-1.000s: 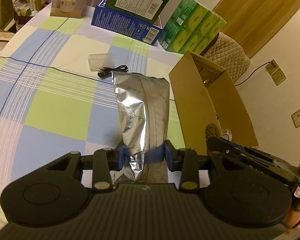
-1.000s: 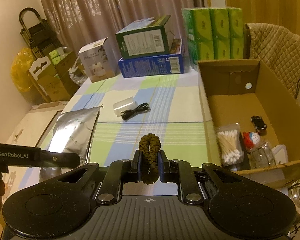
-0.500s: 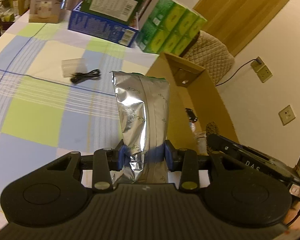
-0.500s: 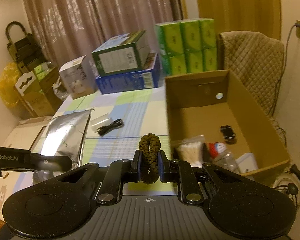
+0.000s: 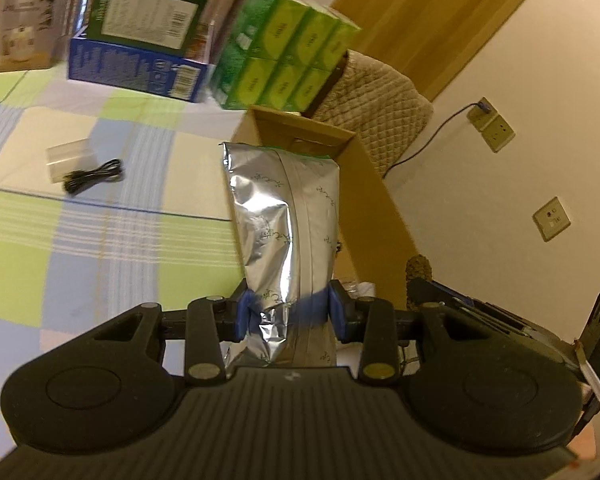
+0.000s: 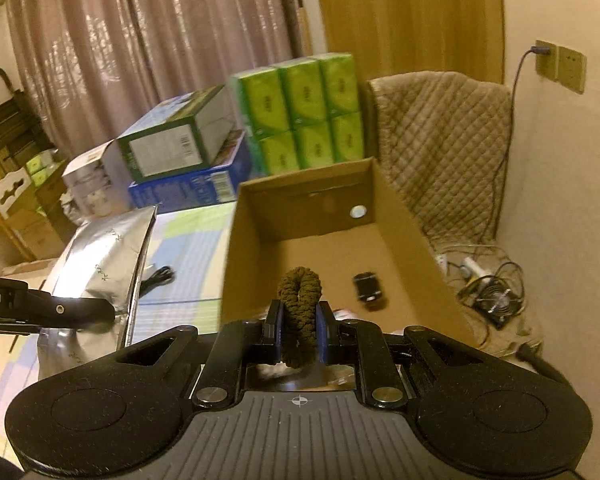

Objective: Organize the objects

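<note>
My left gripper (image 5: 290, 314) is shut on a silver foil pouch (image 5: 288, 224) and holds it upright in the air, beside the open cardboard box (image 5: 374, 196). The pouch also shows in the right wrist view (image 6: 100, 264). My right gripper (image 6: 299, 330) is shut on a brown braided hair tie (image 6: 300, 300) and holds it over the near end of the box (image 6: 416, 248). A small black toy car (image 6: 367, 286) lies on the box floor. The hair tie's tip shows in the left wrist view (image 5: 419, 267).
A black cable (image 5: 94, 176) and a clear plastic case (image 5: 70, 156) lie on the checked cloth (image 5: 80, 240). Stacked boxes (image 5: 148, 40) and green tissue packs (image 5: 288, 68) stand at the back. A quilted chair (image 6: 440, 152) stands behind the box. Cables and a small fan (image 6: 496, 300) lie on the floor.
Both grippers have moved right toward the cardboard box. The right gripper with the hair tie now hangs over the box's inside. The pouch has come up beside the box.
</note>
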`<state>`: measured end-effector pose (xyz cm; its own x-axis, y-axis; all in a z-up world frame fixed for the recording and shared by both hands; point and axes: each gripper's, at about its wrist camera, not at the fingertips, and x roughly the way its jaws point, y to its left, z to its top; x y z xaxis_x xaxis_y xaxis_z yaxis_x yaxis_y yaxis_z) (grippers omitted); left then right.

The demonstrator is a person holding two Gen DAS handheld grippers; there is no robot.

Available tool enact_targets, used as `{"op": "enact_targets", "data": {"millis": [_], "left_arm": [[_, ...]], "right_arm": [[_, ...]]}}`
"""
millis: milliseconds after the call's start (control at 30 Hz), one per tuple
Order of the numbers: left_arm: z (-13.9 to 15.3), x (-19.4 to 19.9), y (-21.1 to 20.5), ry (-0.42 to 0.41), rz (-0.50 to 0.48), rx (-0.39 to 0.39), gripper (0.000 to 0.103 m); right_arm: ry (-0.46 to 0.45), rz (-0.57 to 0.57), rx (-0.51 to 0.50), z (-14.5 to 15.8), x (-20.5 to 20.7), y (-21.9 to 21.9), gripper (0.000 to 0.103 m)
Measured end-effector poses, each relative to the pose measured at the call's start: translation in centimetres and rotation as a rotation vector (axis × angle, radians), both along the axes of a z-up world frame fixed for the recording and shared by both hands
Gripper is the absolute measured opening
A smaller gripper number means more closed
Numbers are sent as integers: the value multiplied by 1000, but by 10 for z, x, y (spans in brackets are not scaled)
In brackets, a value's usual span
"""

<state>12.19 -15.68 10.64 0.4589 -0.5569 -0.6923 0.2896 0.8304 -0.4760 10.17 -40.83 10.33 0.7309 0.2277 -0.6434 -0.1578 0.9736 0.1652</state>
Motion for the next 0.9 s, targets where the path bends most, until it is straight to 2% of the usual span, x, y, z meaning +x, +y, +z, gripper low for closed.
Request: {"op": "enact_targets", "data": {"millis": [433, 900], "left_arm": [[2, 23, -64, 19, -44, -46, 33], [-3, 46, -91, 42, -55, -56, 33]], "right_arm": [[0, -8, -54, 0, 24, -23, 13], [7, -13, -78, -5, 44, -30, 13]]}}
